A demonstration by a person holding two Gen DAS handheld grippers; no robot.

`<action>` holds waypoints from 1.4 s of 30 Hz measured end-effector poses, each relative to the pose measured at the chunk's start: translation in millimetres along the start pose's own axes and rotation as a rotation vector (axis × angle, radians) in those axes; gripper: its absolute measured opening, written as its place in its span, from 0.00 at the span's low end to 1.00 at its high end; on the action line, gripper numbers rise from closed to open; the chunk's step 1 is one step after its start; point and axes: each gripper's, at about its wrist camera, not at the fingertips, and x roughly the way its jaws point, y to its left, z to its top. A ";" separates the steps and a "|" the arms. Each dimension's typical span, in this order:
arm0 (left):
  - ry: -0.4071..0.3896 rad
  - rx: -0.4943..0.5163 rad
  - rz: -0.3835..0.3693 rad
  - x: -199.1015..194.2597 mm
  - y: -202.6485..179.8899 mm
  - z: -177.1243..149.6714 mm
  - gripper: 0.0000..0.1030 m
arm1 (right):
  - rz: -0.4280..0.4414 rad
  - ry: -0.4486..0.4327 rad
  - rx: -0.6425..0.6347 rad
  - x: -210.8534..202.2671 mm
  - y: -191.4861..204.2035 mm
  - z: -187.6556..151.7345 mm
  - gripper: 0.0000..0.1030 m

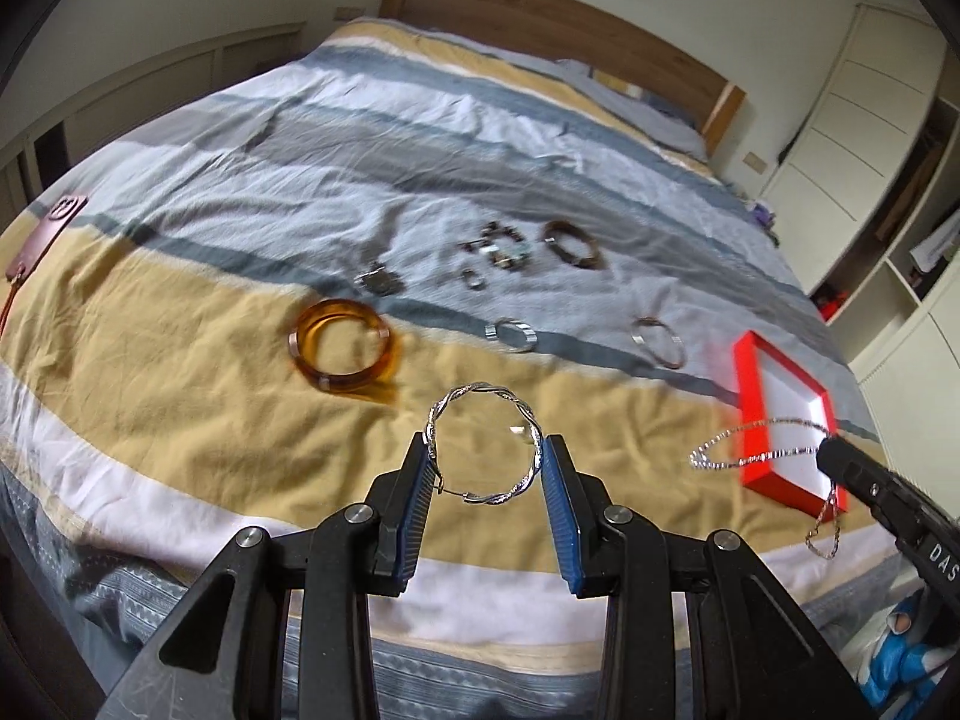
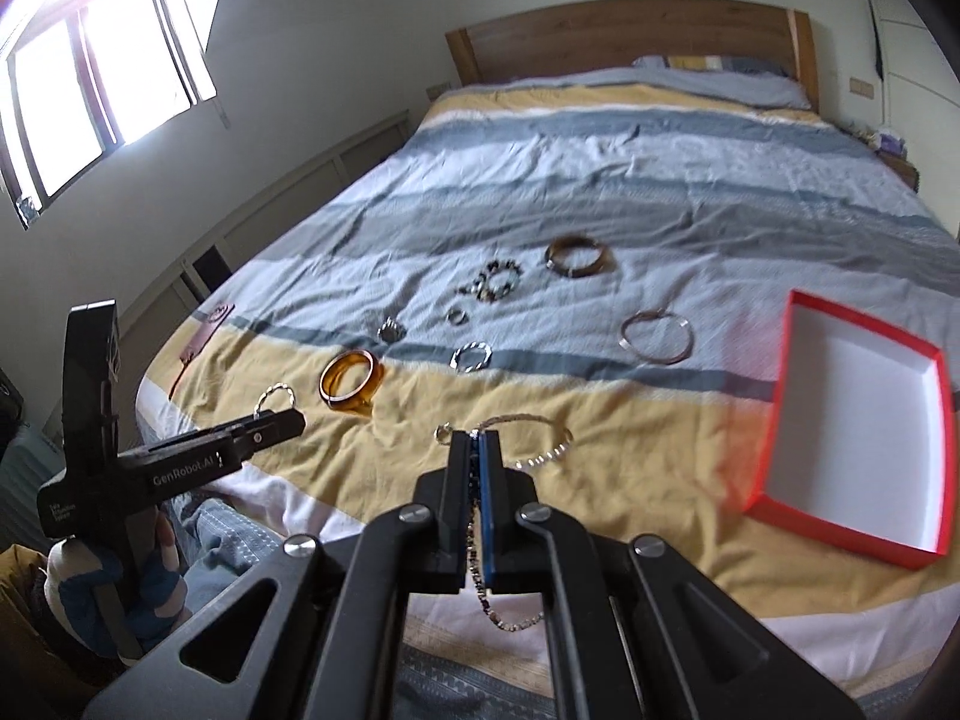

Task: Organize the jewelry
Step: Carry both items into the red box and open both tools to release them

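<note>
My left gripper [image 1: 485,461] is shut on a twisted silver bangle [image 1: 462,393], holding it above the yellow stripe of the bed. It shows in the right wrist view [image 2: 273,420] with the bangle [image 2: 276,396]. My right gripper [image 2: 478,441] is shut on a silver chain bracelet [image 2: 543,456], which loops ahead and dangles below; in the left wrist view it [image 1: 831,450] holds the chain [image 1: 720,450] in front of the red box [image 1: 747,414]. The red box [image 2: 780,384] has a white inside with nothing in it.
On the bedspread lie an amber bangle [image 1: 342,348], a silver band [image 1: 513,333], a thin copper bangle [image 1: 660,339], a brown bangle [image 1: 573,243], a beaded bracelet [image 1: 498,246], small rings [image 1: 474,279] and a pink strap [image 1: 42,234]. A wooden headboard [image 2: 630,36] stands behind.
</note>
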 end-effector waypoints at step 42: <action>0.338 0.484 -0.256 211.3 -315.7 -38.7 0.34 | -0.325 0.061 0.296 11.6 -292.9 -36.7 0.03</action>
